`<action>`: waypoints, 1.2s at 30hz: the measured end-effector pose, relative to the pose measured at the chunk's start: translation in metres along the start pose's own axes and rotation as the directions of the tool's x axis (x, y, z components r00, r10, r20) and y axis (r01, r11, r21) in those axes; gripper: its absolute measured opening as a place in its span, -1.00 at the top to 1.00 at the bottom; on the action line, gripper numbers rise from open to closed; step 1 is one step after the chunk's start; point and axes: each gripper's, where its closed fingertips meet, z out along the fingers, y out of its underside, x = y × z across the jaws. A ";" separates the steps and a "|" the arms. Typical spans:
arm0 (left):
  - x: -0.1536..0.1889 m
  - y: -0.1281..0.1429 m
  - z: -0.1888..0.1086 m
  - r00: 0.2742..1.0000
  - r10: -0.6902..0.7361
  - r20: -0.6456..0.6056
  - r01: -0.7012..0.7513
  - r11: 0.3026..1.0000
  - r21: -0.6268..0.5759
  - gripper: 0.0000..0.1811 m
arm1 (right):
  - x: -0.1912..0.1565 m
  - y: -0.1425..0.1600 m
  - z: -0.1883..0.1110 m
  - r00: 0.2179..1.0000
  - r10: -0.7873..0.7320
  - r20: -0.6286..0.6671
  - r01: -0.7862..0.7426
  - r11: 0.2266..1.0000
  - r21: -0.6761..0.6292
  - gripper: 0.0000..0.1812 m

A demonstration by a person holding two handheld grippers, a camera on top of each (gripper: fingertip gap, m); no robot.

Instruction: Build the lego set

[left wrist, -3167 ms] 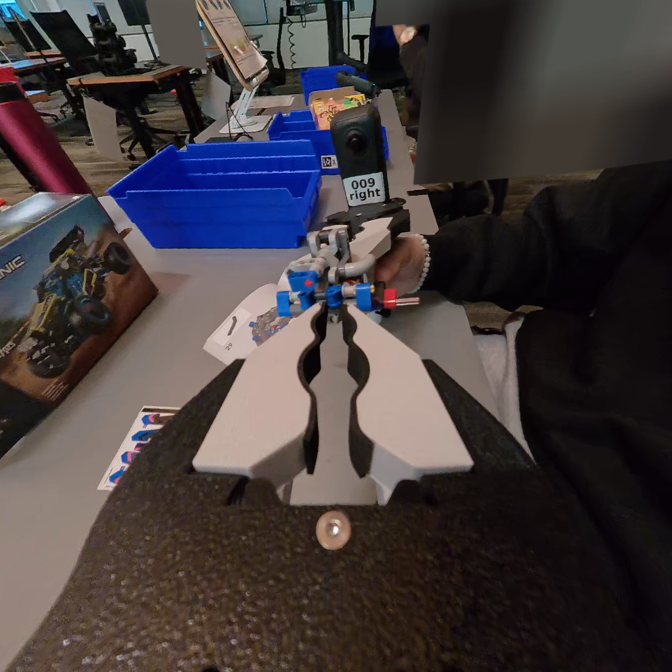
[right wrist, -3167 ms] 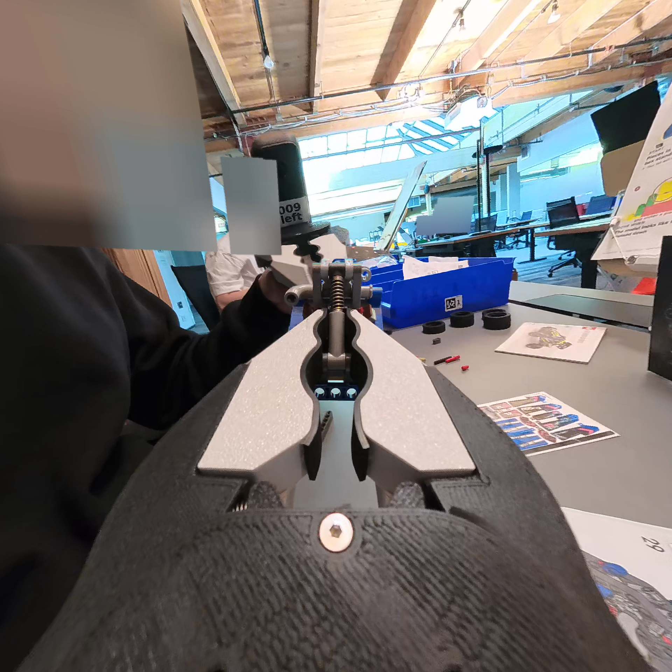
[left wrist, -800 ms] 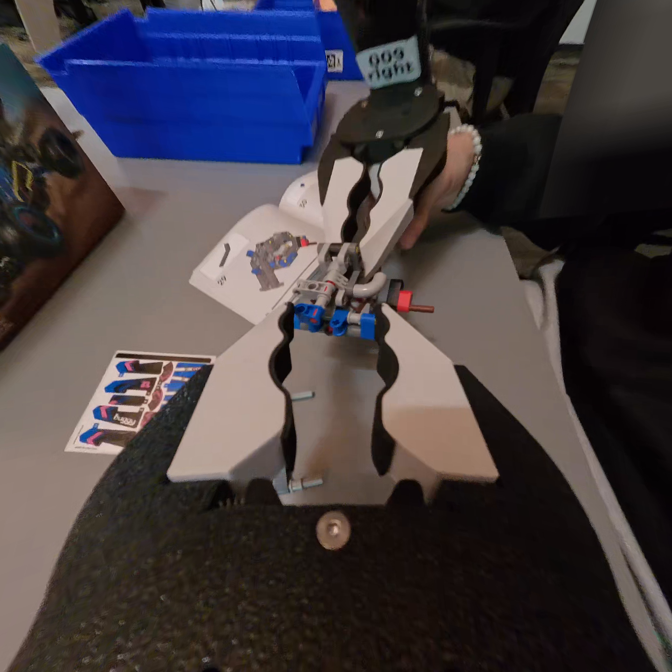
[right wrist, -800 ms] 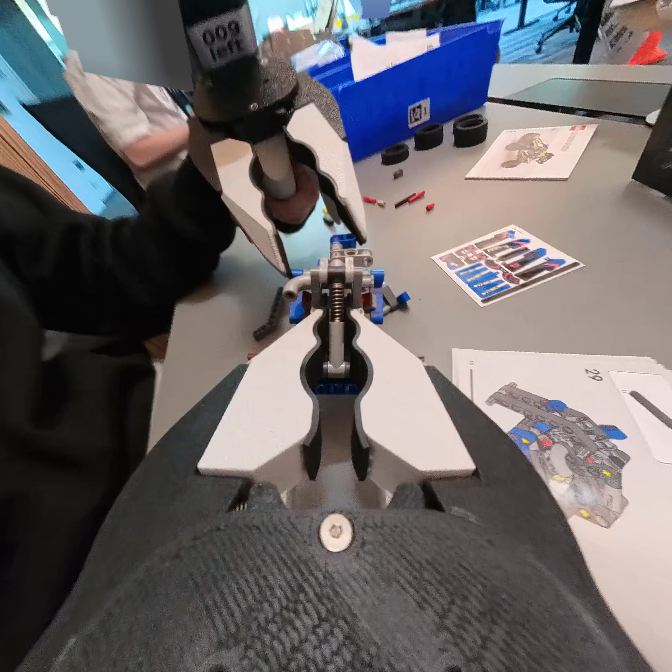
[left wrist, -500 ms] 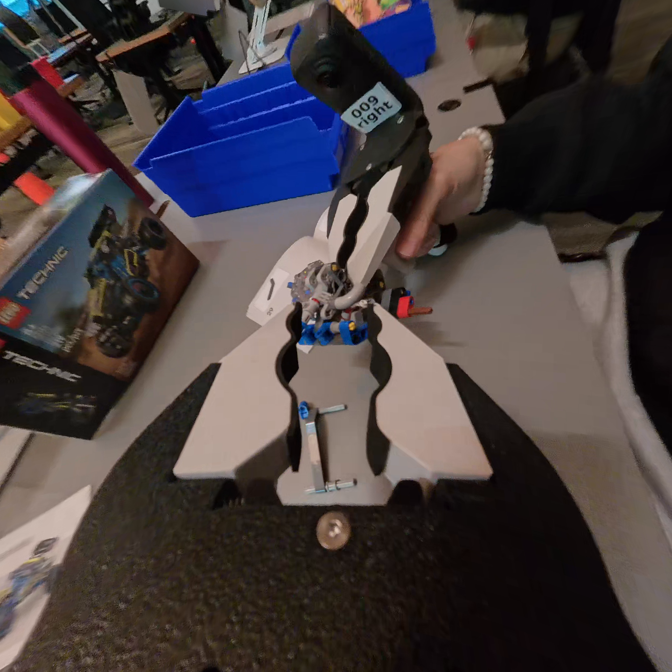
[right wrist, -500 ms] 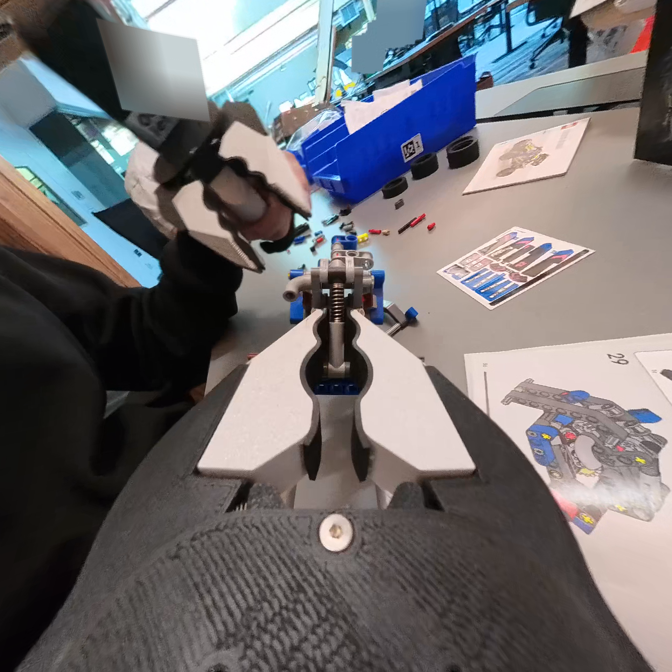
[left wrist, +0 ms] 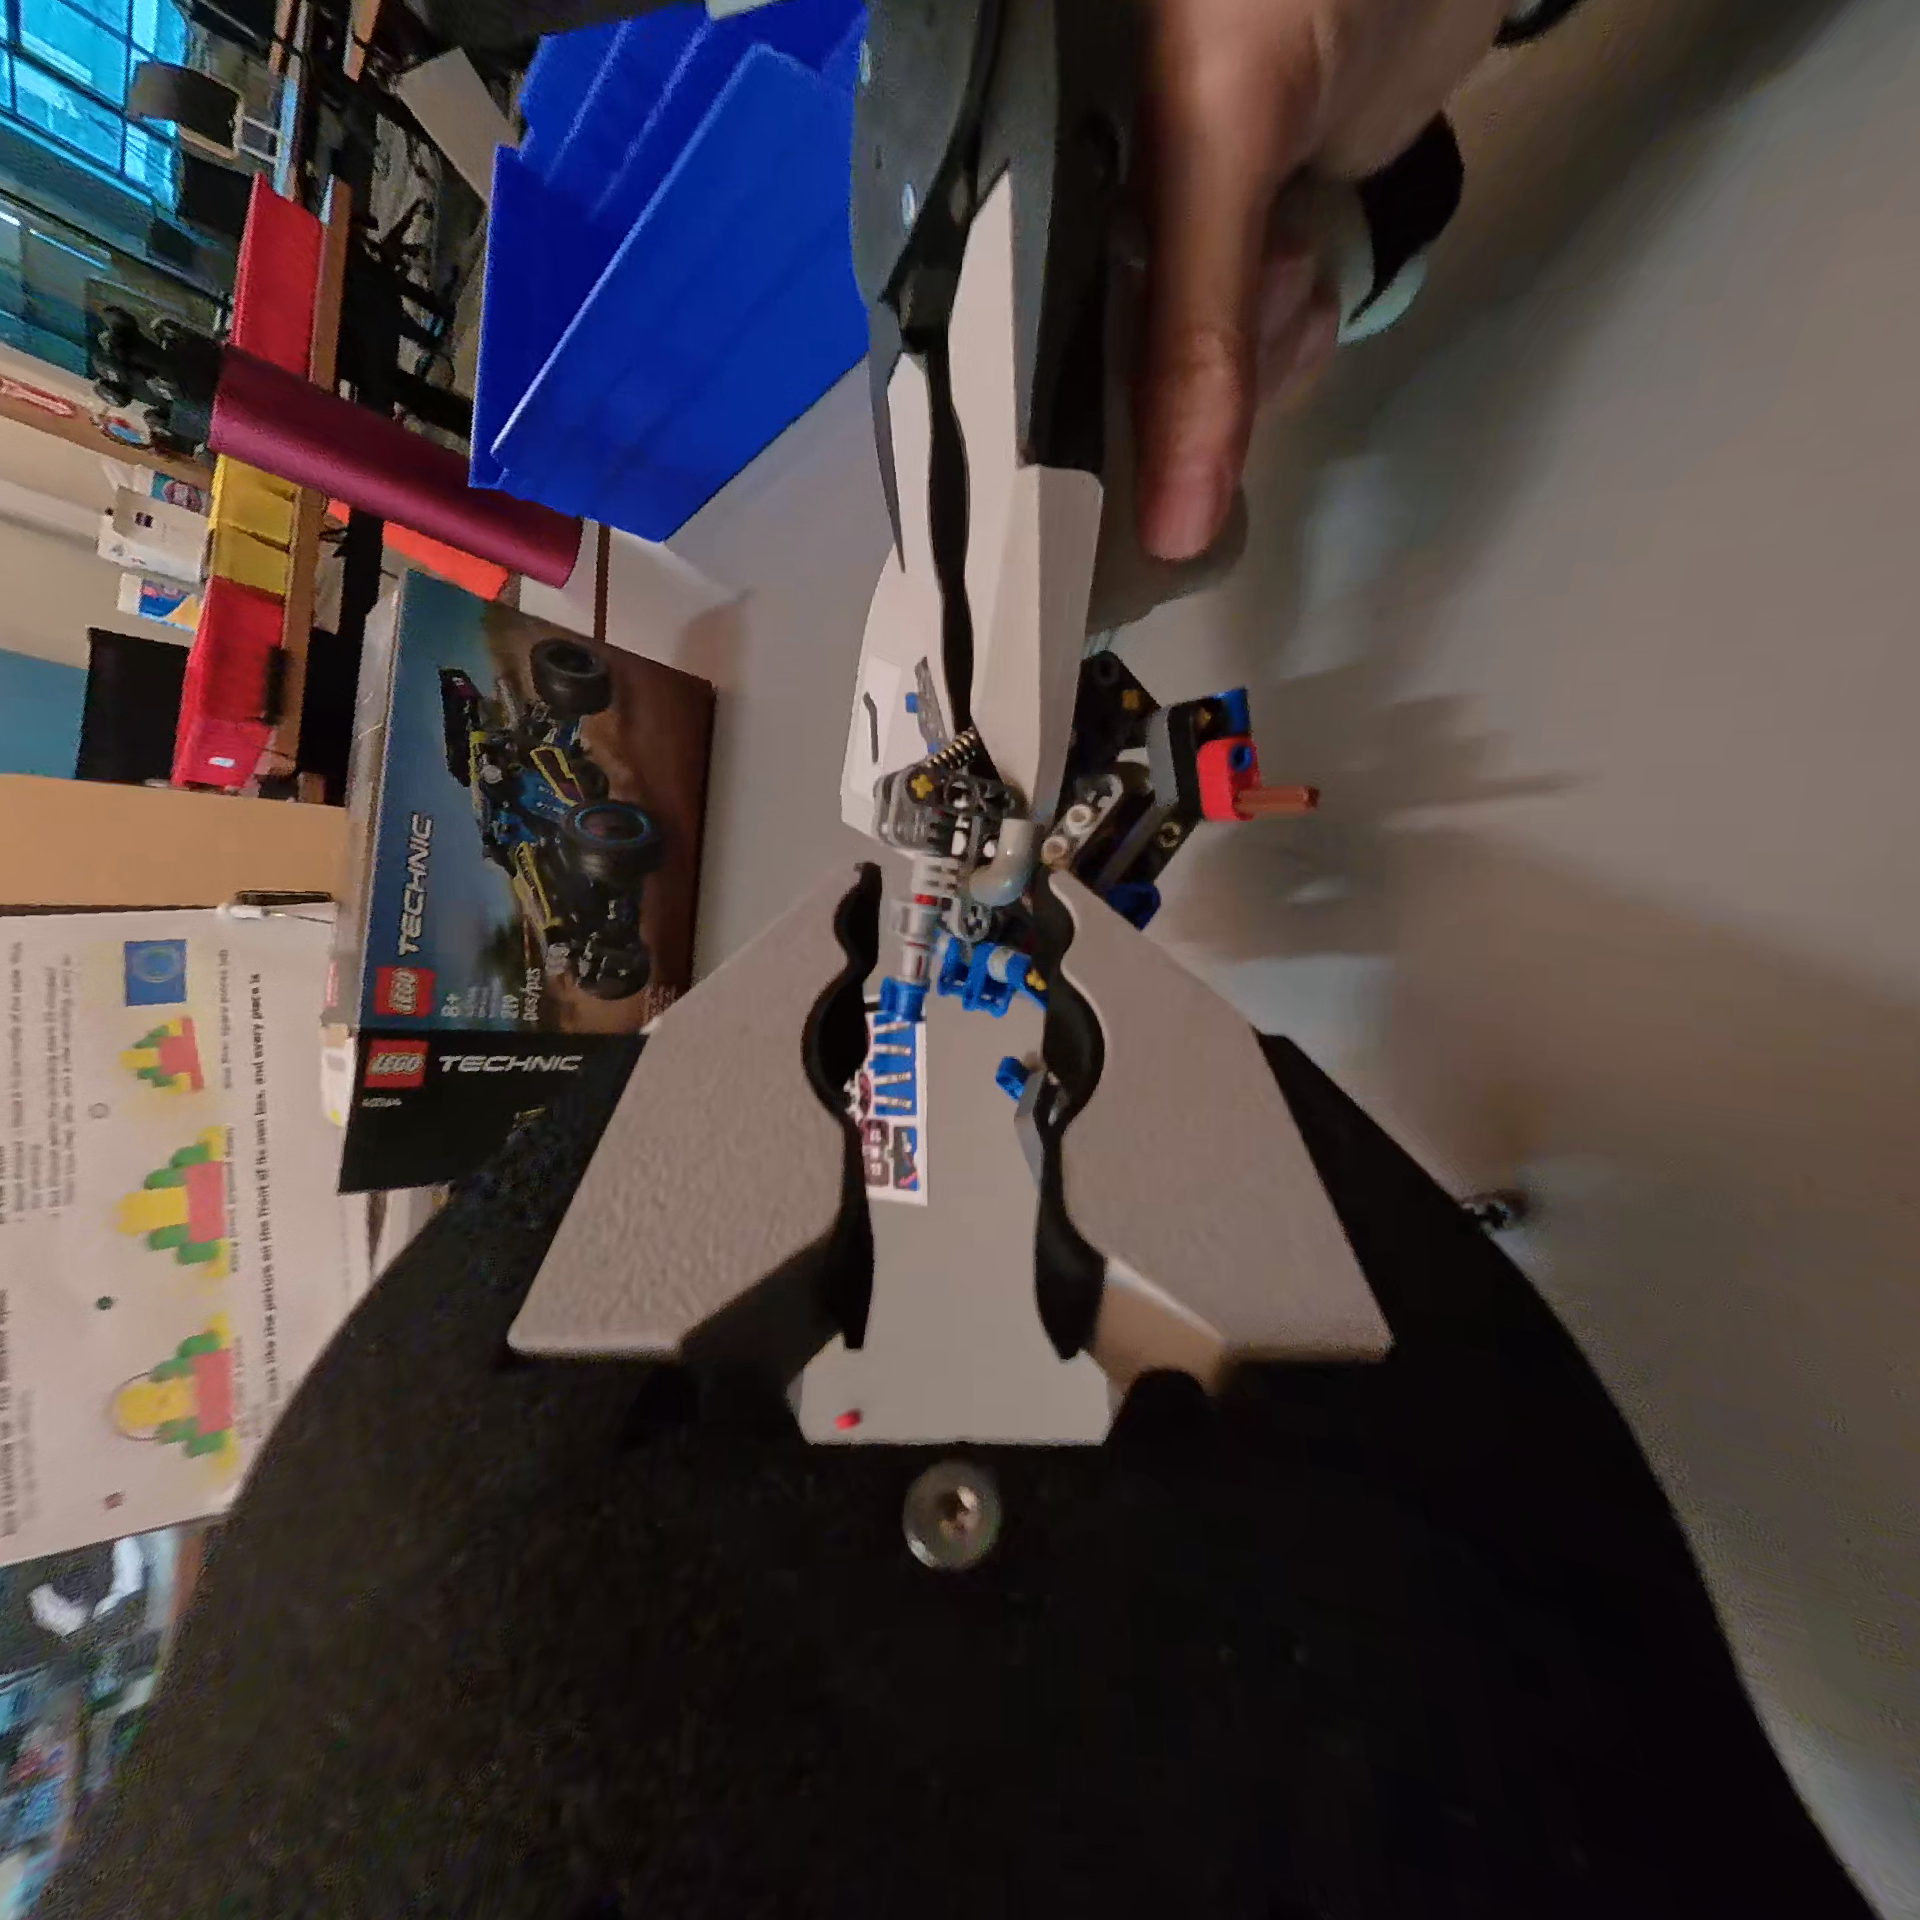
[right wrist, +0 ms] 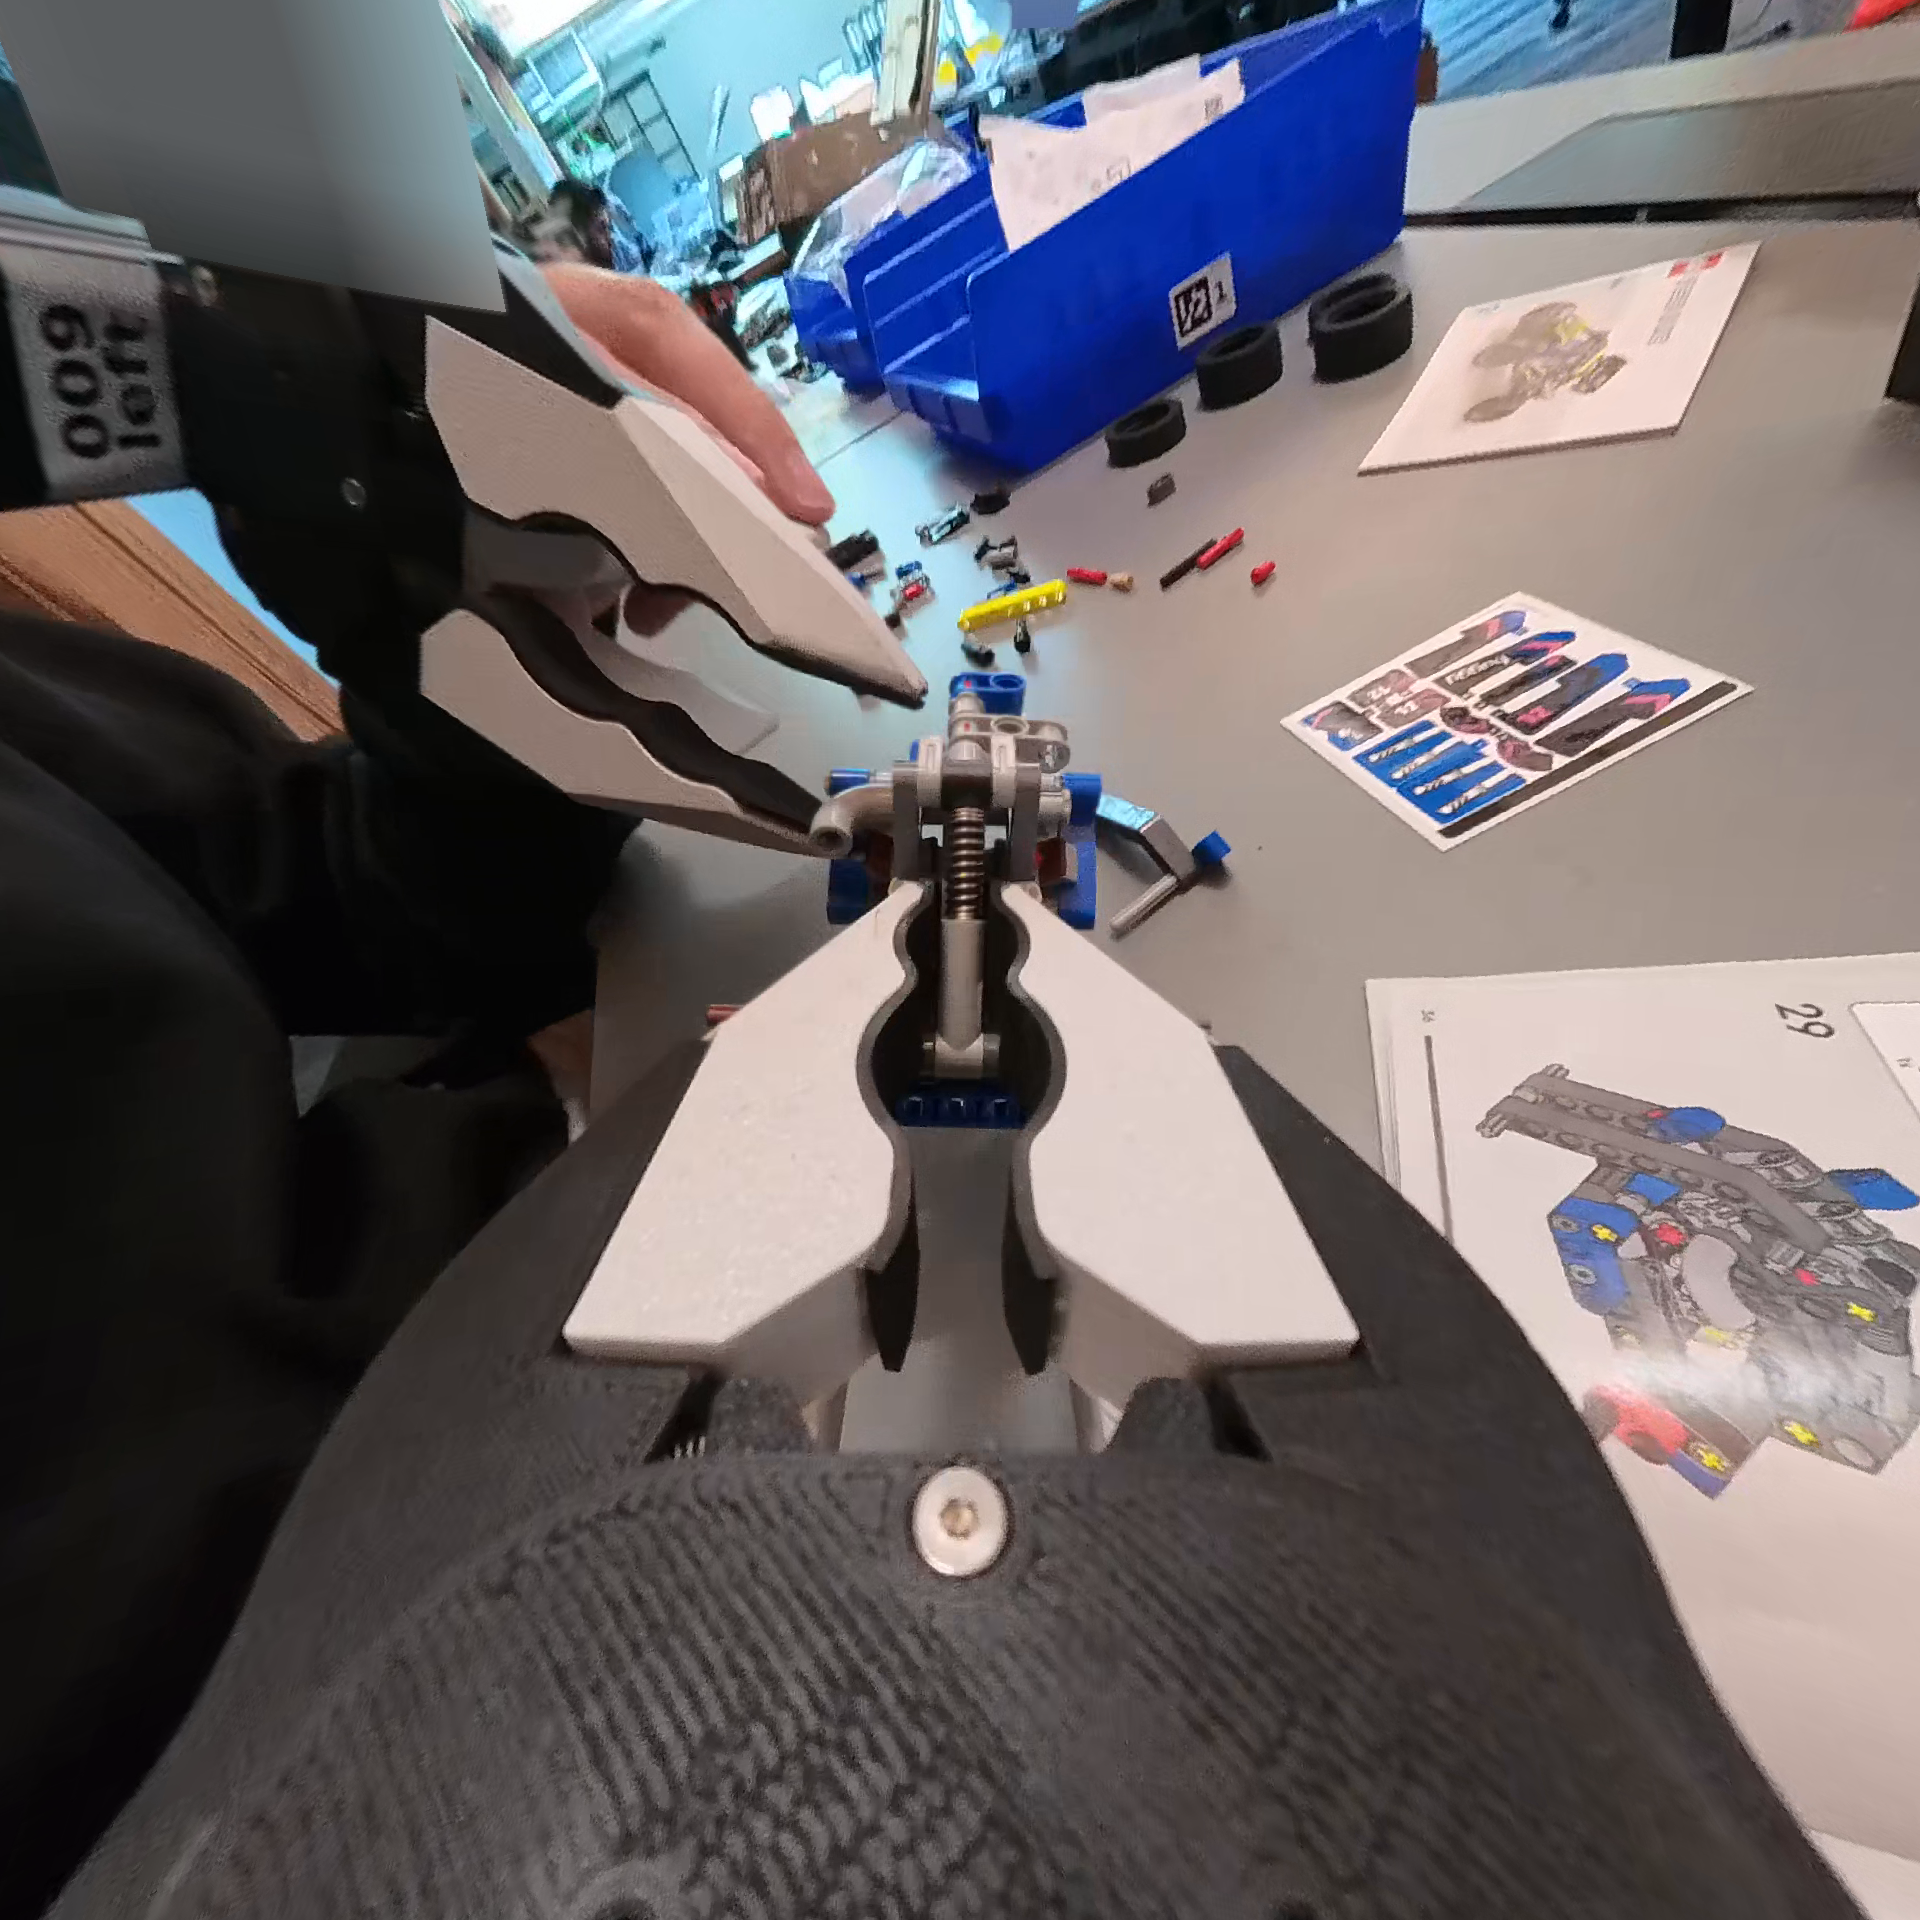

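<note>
A small grey and blue lego assembly [right wrist: 971, 800] with a spring shock absorber sits in my right gripper [right wrist: 964, 909], which is shut on it just above the grey table [right wrist: 1538, 561]. My left gripper [left wrist: 956, 904] is open and rolled on its side. The assembly [left wrist: 966, 831] lies at its fingertips, with blue parts between the jaws. In the right wrist view the left gripper [right wrist: 868, 756] comes in from the left, and its lower finger touches the assembly's grey elbow piece [right wrist: 840, 821]. The right gripper [left wrist: 997, 758] reaches down from the top of the left wrist view.
An open instruction booklet [right wrist: 1662, 1195], a sticker sheet [right wrist: 1517, 717], a grey and blue loose part [right wrist: 1153, 847], a yellow beam [right wrist: 1013, 603] and small scattered pieces lie on the table. Black tyres [right wrist: 1236, 369] and blue bins [right wrist: 1122, 260] stand behind. The lego box [left wrist: 530, 831] stands at the left. The tips of both grippers are at nearly the same place.
My left gripper has let go of the assembly, opened, rolled onto its side and come back to it. My right gripper has brought the assembly down from the air to just above the table.
</note>
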 end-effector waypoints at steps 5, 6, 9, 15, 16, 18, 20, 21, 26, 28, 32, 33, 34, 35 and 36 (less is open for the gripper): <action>0.004 0.005 0.007 0.996 0.087 0.029 -0.084 0.992 -0.096 0.67 | 0.005 0.008 0.001 0.999 0.007 -0.044 -0.009 0.998 -0.059 0.94; 0.006 0.006 0.010 0.995 0.098 0.027 -0.094 0.989 -0.113 0.68 | 0.007 0.010 0.001 0.998 0.003 -0.056 -0.007 0.997 -0.074 0.94; 0.009 0.008 0.014 0.992 0.124 0.029 -0.119 0.982 -0.147 0.67 | 0.011 0.015 0.001 0.997 -0.002 -0.082 -0.007 0.994 -0.106 0.94; 0.018 0.010 0.021 0.993 0.122 -0.003 -0.121 0.977 -0.175 0.66 | 0.013 0.023 -0.001 0.993 -0.056 -0.107 0.036 0.983 -0.178 0.94; 0.019 0.010 0.022 0.990 0.138 -0.003 -0.136 0.974 -0.181 0.66 | 0.014 0.024 -0.001 0.992 -0.055 -0.109 0.034 0.982 -0.184 0.94; 0.020 0.010 0.024 0.985 0.172 0.000 -0.168 0.966 -0.198 0.71 | 0.016 0.024 -0.001 0.993 -0.037 -0.110 0.017 0.984 -0.178 0.94; 0.023 0.011 0.027 0.981 0.196 -0.008 -0.193 0.958 -0.210 0.71 | 0.017 0.026 -0.001 0.993 -0.027 -0.112 0.006 0.983 -0.186 0.94; 0.024 0.012 0.028 0.980 0.198 -0.016 -0.197 0.957 -0.214 0.71 | 0.018 0.029 -0.001 0.993 -0.027 -0.116 0.004 0.981 -0.196 0.94; 0.019 0.010 0.024 0.970 0.244 0.008 -0.238 0.952 -0.191 0.95 | 0.019 0.025 -0.001 0.993 -0.007 -0.119 -0.012 0.986 -0.166 0.93; 0.017 0.007 0.024 0.968 0.248 0.022 -0.241 0.954 -0.178 0.95 | 0.018 0.021 -0.004 0.994 -0.012 -0.108 -0.004 0.989 -0.150 0.93; 0.018 0.011 0.026 0.956 0.293 0.019 -0.284 0.940 -0.188 0.95 | 0.020 0.025 -0.004 0.991 -0.047 -0.128 0.024 0.983 -0.181 0.93; 0.018 0.010 0.027 0.954 0.299 0.021 -0.291 0.938 -0.187 0.95 | 0.020 0.024 -0.004 0.991 -0.043 -0.129 0.020 0.984 -0.175 0.93; 0.018 0.009 0.027 0.953 0.301 0.022 -0.292 0.938 -0.184 0.95 | 0.020 0.025 -0.005 0.992 -0.035 -0.119 0.014 0.984 -0.176 0.93; 0.017 0.009 0.027 0.951 0.308 0.034 -0.297 0.937 -0.185 0.95 | 0.020 0.025 -0.005 0.993 -0.028 -0.112 0.008 0.985 -0.172 0.93; 0.015 0.008 0.027 0.947 0.319 0.044 -0.306 0.933 -0.188 0.95 | 0.020 0.023 -0.006 0.993 -0.025 -0.114 0.006 0.987 -0.162 0.93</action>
